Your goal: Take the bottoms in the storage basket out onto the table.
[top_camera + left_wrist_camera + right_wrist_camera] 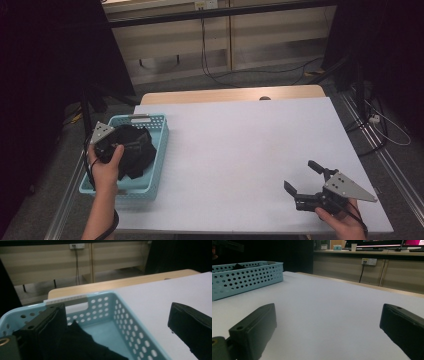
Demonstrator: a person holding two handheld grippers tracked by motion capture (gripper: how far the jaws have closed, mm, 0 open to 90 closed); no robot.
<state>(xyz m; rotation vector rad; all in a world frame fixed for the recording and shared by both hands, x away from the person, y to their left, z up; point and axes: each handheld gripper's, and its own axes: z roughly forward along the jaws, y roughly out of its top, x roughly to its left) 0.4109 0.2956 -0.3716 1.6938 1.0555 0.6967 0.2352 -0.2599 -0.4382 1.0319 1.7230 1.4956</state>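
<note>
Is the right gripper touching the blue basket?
Apart. In the high view the right gripper is at the table's near right, with bare white table between it and the blue basket at the left edge.

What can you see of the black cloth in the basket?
The black cloth is dark, soft-looking fabric, crumpled into a loose heap rather than folded. It lies inside the light blue perforated basket at the table's left edge, filling much of it. The left tongs are open above it, one jaw beside the cloth; whether they touch is unclear.
</note>
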